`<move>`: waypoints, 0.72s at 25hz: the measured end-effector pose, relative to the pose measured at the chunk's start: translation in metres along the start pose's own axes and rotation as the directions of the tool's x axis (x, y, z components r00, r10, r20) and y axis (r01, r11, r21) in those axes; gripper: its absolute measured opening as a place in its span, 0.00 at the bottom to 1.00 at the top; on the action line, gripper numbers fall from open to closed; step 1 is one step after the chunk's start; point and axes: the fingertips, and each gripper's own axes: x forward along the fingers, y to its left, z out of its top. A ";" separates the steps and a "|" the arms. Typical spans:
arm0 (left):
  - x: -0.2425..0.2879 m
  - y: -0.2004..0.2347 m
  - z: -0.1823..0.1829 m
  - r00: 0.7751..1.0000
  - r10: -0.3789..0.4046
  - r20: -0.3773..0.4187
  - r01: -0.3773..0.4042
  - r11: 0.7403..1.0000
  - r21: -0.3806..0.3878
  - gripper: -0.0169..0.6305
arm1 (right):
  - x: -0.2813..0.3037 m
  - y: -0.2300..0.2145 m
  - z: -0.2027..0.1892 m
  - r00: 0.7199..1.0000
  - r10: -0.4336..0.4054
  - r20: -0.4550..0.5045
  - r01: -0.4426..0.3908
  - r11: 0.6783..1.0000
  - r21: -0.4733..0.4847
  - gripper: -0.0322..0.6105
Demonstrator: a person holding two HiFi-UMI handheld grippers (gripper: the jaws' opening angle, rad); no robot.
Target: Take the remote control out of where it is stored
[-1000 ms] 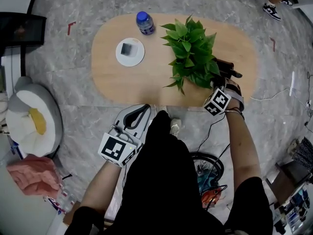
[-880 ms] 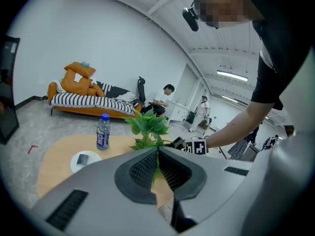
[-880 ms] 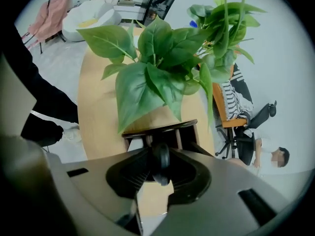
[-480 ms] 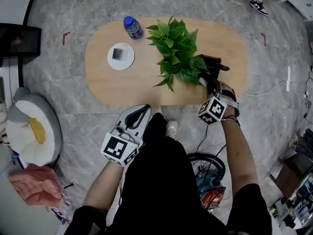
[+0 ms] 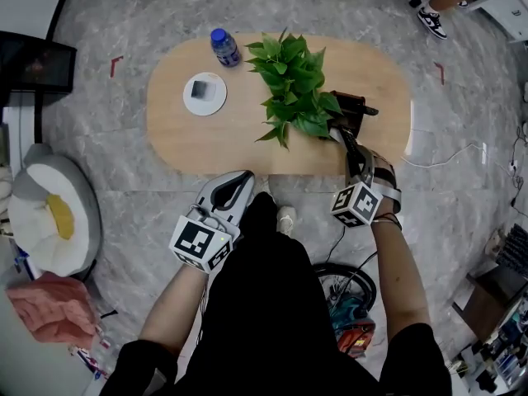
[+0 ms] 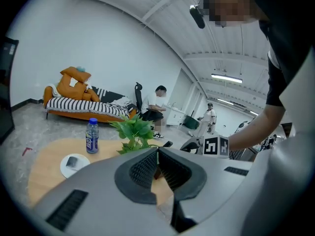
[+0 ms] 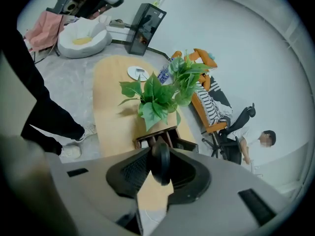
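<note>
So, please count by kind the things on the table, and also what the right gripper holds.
Bottle: 1
Potted plant: 1
White plate: 1
Grey item on the plate: 1
Dark holder: 1
Remote control, in the right gripper, whose jaws have just been closing on it: 1
Total: 6

- Right gripper point(image 7: 161, 154): drawn back and raised from the wooden holder point(image 5: 353, 106), which now lies beyond the fingertips, apart from them; earlier the fingers stood at it.
- Remote control point(image 7: 160, 165): out of the holder, gripped between the fingers.
- Right fingers: have just been closing on the remote control.
</note>
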 end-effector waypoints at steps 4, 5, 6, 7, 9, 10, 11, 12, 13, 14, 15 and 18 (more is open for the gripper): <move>-0.013 0.001 -0.010 0.999 0.036 0.012 -0.036 0.999 -0.022 0.05 | -0.012 0.019 0.016 0.998 0.030 0.047 -0.029 0.999 -0.023 0.21; -0.017 0.001 -0.013 0.999 0.045 0.014 -0.044 0.999 -0.027 0.05 | -0.013 0.027 0.021 0.998 0.041 0.056 -0.039 0.999 -0.035 0.21; -0.021 0.001 -0.016 0.998 0.053 0.015 -0.053 0.998 -0.032 0.05 | -0.014 0.035 0.026 0.996 0.055 0.065 -0.052 0.998 -0.047 0.21; -0.025 0.002 -0.020 0.998 0.063 0.015 -0.062 0.997 -0.037 0.05 | -0.014 0.044 0.032 0.995 0.069 0.074 -0.065 0.996 -0.061 0.21; -0.033 0.004 -0.027 0.996 0.084 0.013 -0.083 0.995 -0.051 0.05 | -0.012 0.060 0.043 0.991 0.099 0.089 -0.091 0.992 -0.091 0.21; -0.037 0.006 -0.031 0.995 0.095 0.012 -0.094 0.994 -0.059 0.05 | -0.010 0.068 0.049 0.989 0.115 0.097 -0.104 0.989 -0.105 0.21; -0.042 0.008 -0.035 0.994 0.106 0.010 -0.105 0.992 -0.065 0.05 | -0.009 0.075 0.056 0.986 0.130 0.106 -0.117 0.986 -0.118 0.21; -0.046 0.010 -0.038 0.993 0.117 0.009 -0.116 0.991 -0.072 0.05 | -0.008 0.081 0.064 0.983 0.145 0.115 -0.130 0.983 -0.130 0.21; -0.049 0.012 -0.041 0.992 0.128 0.009 -0.127 0.989 -0.080 0.05 | -0.007 0.088 0.071 0.979 0.160 0.125 -0.142 0.980 -0.142 0.21; -0.053 0.014 -0.044 0.990 0.139 0.008 -0.138 0.987 -0.086 0.05 | -0.007 0.094 0.079 0.975 0.177 0.136 -0.155 0.976 -0.156 0.21; -0.056 0.017 -0.046 0.989 0.149 0.008 -0.148 0.985 -0.093 0.05 | -0.007 0.102 0.087 0.970 0.193 0.149 -0.166 0.971 -0.174 0.21; -0.063 0.024 -0.053 0.984 0.177 0.010 -0.174 0.978 -0.113 0.05 | -0.004 0.125 0.110 0.954 0.239 0.181 -0.194 0.953 -0.232 0.21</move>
